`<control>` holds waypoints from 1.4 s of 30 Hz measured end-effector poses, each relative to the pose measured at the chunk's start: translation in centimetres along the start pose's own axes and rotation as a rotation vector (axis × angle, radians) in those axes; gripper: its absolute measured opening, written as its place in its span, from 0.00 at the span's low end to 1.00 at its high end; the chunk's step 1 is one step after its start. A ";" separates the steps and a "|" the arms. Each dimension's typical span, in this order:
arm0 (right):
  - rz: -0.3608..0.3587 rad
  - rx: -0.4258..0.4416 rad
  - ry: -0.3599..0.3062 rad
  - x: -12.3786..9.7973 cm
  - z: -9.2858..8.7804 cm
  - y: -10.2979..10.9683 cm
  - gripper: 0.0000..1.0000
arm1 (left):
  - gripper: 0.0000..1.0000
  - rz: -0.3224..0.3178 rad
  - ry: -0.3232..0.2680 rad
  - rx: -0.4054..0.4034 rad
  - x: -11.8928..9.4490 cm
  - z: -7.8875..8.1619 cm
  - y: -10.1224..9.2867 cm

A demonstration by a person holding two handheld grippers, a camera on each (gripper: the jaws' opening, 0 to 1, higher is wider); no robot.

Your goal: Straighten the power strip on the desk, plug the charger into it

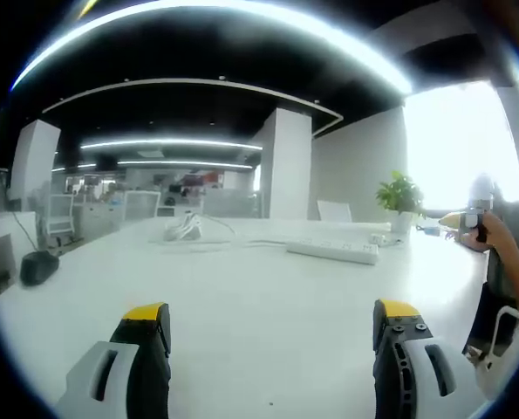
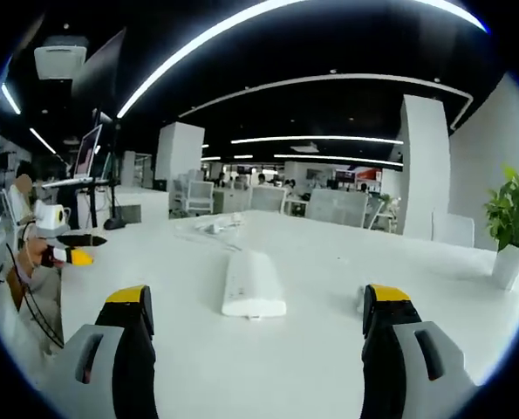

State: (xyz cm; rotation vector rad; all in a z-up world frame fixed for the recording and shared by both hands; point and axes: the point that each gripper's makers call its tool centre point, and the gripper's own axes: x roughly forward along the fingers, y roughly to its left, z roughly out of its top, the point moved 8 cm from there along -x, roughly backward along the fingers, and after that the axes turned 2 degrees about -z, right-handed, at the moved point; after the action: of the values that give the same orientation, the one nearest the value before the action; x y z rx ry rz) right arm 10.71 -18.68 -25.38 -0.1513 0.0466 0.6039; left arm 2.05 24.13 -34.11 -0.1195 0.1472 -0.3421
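Left gripper view: left claw (image 1: pixel 272 336) spread wide, jaws apart over bare white counter (image 1: pixel 242 288), nothing between them. Power strip (image 1: pixel 332 250) lies flat at about 1 o'clock from the claw, well apart, long side across the view; its cable runs toward 10 o'clock to a white charger and loose cord (image 1: pixel 183 230). Dark object (image 1: pixel 38 267) near the counter edge at 9 o'clock. Potted plant (image 1: pixel 399 199) beyond the strip. Right gripper view: right claw (image 2: pixel 255 327) also spread, empty. Power strip (image 2: pixel 252 283) lies at 12 o'clock, end-on, just ahead of the jaws, not touching. Charger and cord (image 2: pixel 215 225) farther at 11 o'clock.
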 end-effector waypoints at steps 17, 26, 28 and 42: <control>0.026 -0.006 -0.046 2.7 1.4 0.6 1.00 | 0.99 0.007 -0.004 0.007 -0.2 0.2 -0.1; 0.030 -0.006 -0.057 3.5 1.9 0.2 0.99 | 0.99 0.001 0.002 0.009 0.0 0.1 -0.3; 0.031 -0.007 -0.054 3.7 2.0 0.2 0.99 | 0.99 0.000 -0.001 0.008 0.0 0.2 -0.4; 0.048 -0.003 -0.026 6.7 2.0 -0.4 0.99 | 0.99 -0.004 -0.001 0.012 0.1 0.2 -0.7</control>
State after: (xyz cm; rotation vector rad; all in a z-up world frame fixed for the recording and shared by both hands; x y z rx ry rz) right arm 16.44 -14.99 -23.91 -0.1458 0.0245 0.6537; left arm 1.96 23.50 -33.80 -0.1080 0.1434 -0.3467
